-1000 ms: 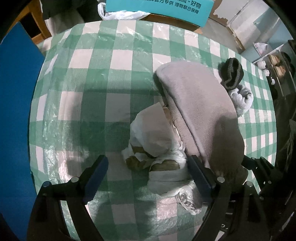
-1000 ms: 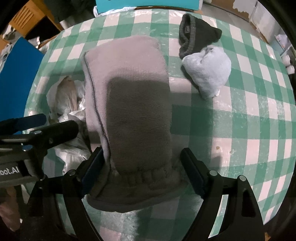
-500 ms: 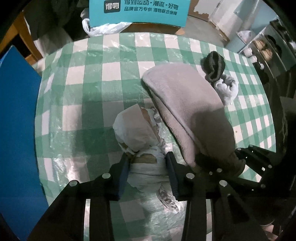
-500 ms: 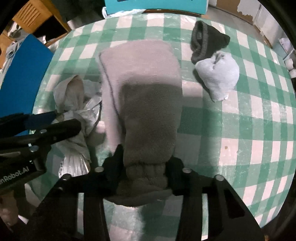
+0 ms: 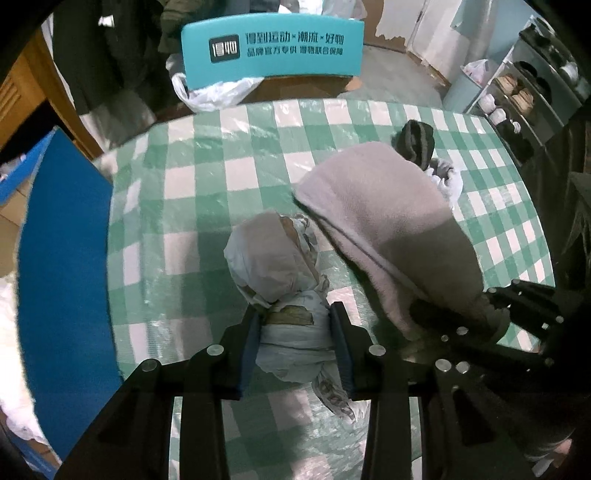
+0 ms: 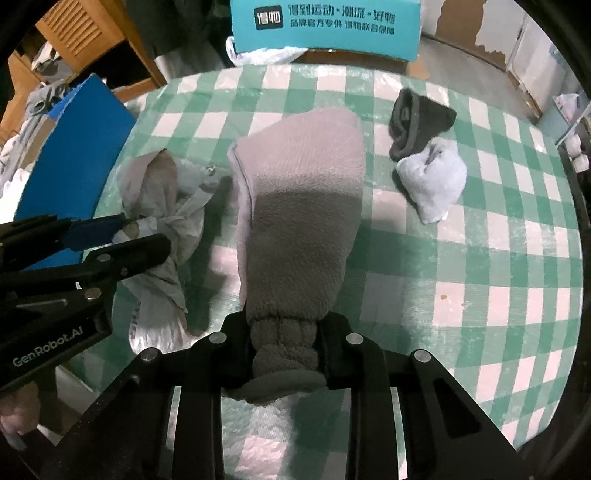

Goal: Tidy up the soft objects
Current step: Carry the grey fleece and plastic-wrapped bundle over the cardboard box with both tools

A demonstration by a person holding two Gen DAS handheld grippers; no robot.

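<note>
My left gripper [image 5: 295,343] is shut on a white plastic-wrapped soft bundle [image 5: 273,258], whose far end rests on the green checked tablecloth [image 5: 192,206]. My right gripper [image 6: 284,343] is shut on the bunched near end of a grey fleece cloth [image 6: 306,192], which hangs forward and down to the table. In the left wrist view the fleece cloth [image 5: 388,229] lies right of the bundle, with the right gripper [image 5: 480,325] clamped on its near end. The right wrist view shows the left gripper [image 6: 110,240] and the bundle [image 6: 159,188] at the left.
A dark rolled sock [image 6: 417,118] and a pale blue sock bundle [image 6: 432,181] lie at the table's far right. A blue box [image 5: 62,266] stands off the left edge. A teal sign [image 6: 325,26] and a white plastic bag [image 5: 214,92] stand behind the table.
Both grippers went from open to shut, the left on the wrapped bundle, the right on the fleece cloth's near end. Both then rose, lifting the near ends off the table.
</note>
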